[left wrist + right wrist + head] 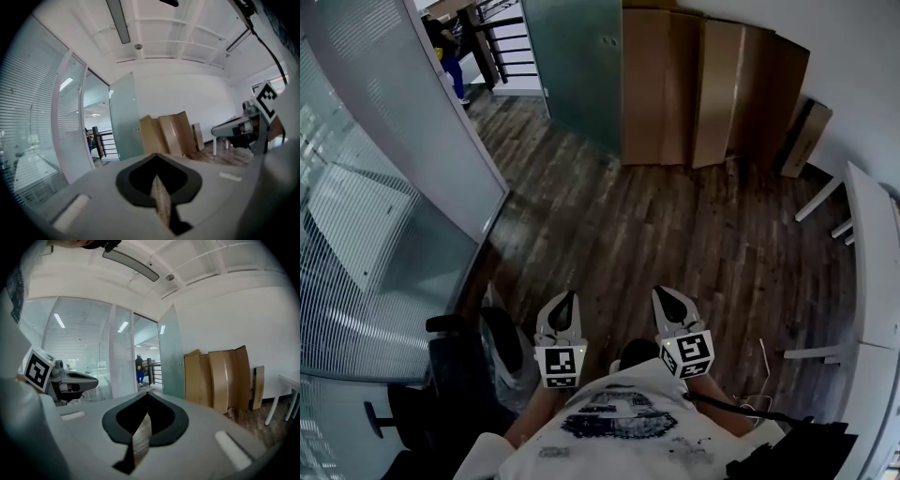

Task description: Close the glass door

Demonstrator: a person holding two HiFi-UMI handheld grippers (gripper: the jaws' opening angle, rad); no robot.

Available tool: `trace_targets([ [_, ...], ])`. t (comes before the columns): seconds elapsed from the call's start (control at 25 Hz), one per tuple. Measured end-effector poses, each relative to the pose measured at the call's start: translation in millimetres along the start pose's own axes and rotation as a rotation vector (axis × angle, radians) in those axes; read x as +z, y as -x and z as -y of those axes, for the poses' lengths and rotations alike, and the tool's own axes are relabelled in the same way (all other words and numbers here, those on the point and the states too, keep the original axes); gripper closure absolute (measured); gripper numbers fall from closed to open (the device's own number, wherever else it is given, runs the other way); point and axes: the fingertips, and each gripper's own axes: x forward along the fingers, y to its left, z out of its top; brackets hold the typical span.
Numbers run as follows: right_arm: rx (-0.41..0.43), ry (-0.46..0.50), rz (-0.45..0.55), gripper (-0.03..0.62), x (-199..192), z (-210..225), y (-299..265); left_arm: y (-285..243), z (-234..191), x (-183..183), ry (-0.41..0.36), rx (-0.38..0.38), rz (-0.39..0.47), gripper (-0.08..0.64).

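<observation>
The frosted glass door (572,66) stands swung open at about twelve o'clock in the head view, well apart from both grippers, its edge turned into the room beside the open doorway. Beyond that doorway, near eleven o'clock, a person (448,52) stands by a dark railing (502,47). Flat cardboard sheets (703,89) lean on the wall at one o'clock, just beside the door. A ribbed glass partition (384,187) runs along nine to ten o'clock, and a white table (872,253) sits at three o'clock over the wooden floor (656,234). The left gripper (565,298) and the right gripper (667,294) are held side by side at six o'clock, each with its jaws pressed together and nothing between them.
</observation>
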Motion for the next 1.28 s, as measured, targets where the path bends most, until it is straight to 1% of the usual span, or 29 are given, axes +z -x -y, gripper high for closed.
trace_targets([
  [0.36, 0.006, -0.002, 0.005, 0.584, 1.2, 17.4, -31.4, -31.1, -13.1, -0.2, 0.007, 0.007, -0.015, 0.557],
  [0.68, 0.026, -0.005, 0.008, 0.584, 4.6, 38.7, -73.4, -68.4, -29.8, -3.5, 0.013, 0.042, -0.036, 0.557],
  [0.8, 0.027, -0.011, 0.010, 0.584, 10.4, 56.7, -88.8, -92.5, -29.1, 0.5, 0.027, 0.041, -0.042, 0.557],
  [1.0, 0.020, -0.028, 0.019, 0.584, 24.0, 103.3, -127.0, -147.1, -25.3, 22.4, 0.012, 0.029, -0.036, 0.557],
  [1.28, 0.053, -0.041, 0.014, 0.584, 36.7, 151.1, -184.0, -216.6, -37.0, 39.7, 0.004, 0.067, -0.049, 0.557],
])
